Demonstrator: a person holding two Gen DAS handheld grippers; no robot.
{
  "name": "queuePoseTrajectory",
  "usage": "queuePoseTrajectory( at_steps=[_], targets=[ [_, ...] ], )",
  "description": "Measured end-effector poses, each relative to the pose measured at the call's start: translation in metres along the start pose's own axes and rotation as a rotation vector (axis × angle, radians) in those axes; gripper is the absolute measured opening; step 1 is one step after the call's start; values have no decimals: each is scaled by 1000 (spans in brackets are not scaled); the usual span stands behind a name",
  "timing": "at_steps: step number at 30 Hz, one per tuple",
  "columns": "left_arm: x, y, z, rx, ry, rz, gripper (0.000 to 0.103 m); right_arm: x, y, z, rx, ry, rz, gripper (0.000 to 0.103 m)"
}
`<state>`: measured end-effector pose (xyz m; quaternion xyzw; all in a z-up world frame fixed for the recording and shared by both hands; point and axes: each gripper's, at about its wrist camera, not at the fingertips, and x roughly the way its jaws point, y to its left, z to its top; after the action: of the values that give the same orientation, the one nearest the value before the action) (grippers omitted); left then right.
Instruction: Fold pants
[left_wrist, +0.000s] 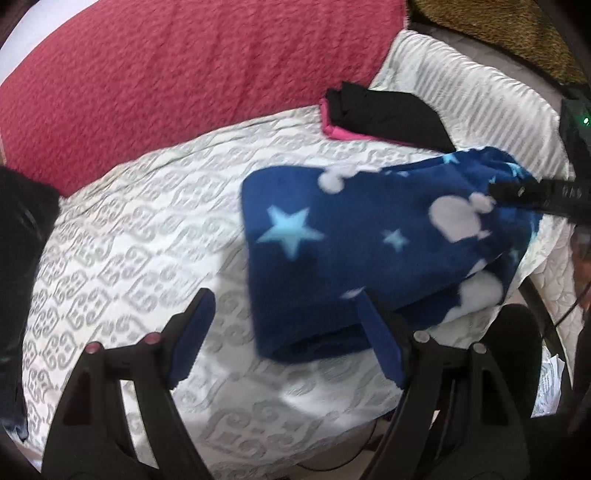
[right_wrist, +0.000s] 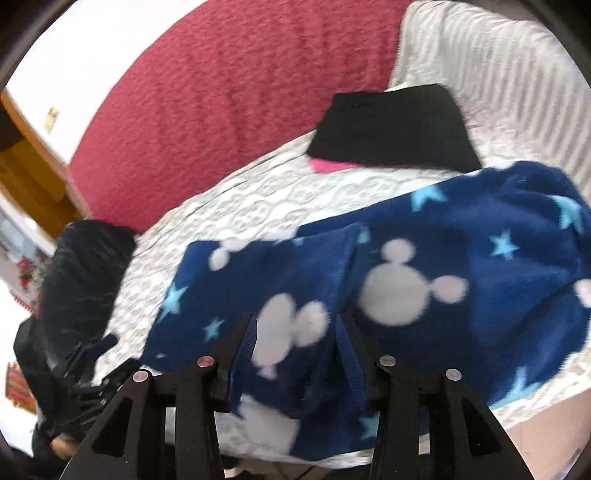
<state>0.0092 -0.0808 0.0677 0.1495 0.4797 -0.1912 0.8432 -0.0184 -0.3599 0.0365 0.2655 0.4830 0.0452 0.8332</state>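
The pants (left_wrist: 354, 236) are dark blue fleece with light blue stars and white mouse-head shapes, lying partly folded on the white patterned bed cover (left_wrist: 140, 236). My left gripper (left_wrist: 284, 317) is open and empty, just above the cover at the pants' near left corner. My right gripper (right_wrist: 295, 332) is shut on a fold of the pants (right_wrist: 406, 280) and holds it between its blue pads. The right gripper's body also shows at the right edge of the left wrist view (left_wrist: 535, 194), over the pants' far end.
A folded black garment on a pink one (left_wrist: 384, 114) lies behind the pants, in front of a striped white pillow (left_wrist: 480, 96). A red bedspread (left_wrist: 177, 85) covers the far side. A dark garment pile (right_wrist: 85, 273) sits at the left bed edge.
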Motion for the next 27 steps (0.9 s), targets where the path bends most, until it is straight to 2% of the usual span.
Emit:
queuePoseTrajectory(
  at_steps=[4, 6, 8, 10, 14, 16, 19, 21, 24, 27],
  targets=[
    [22, -19, 17, 33, -4, -58, 80, 37, -2, -12, -10, 123, -93, 42],
    [43, -28, 16, 68, 38, -2, 80, 46, -14, -18, 45, 152, -84, 42],
    [68, -31, 8, 87, 102, 36, 80, 34, -24, -19, 99, 130, -24, 42],
    [72, -28, 3, 72, 89, 31, 80, 17, -34, -19, 123, 94, -5, 44],
    [70, -28, 7, 71, 97, 33, 81, -21, -69, -13, 171, -7, -153, 51],
    [68, -28, 9, 66, 100, 34, 81, -42, -108, -11, 310, -56, -193, 51],
    [67, -30, 9, 61, 104, 36, 81, -64, -157, -15, 511, -110, -224, 54],
    [65, -31, 11, 56, 106, 29, 80, -74, -183, -19, 613, -144, -214, 57],
    [61, -36, 14, 60, 98, 12, 80, -78, -206, -25, 710, -158, -211, 64],
    [56, -42, 16, 74, 87, 3, 80, -80, -219, -32, 753, -167, -211, 66]
  ],
)
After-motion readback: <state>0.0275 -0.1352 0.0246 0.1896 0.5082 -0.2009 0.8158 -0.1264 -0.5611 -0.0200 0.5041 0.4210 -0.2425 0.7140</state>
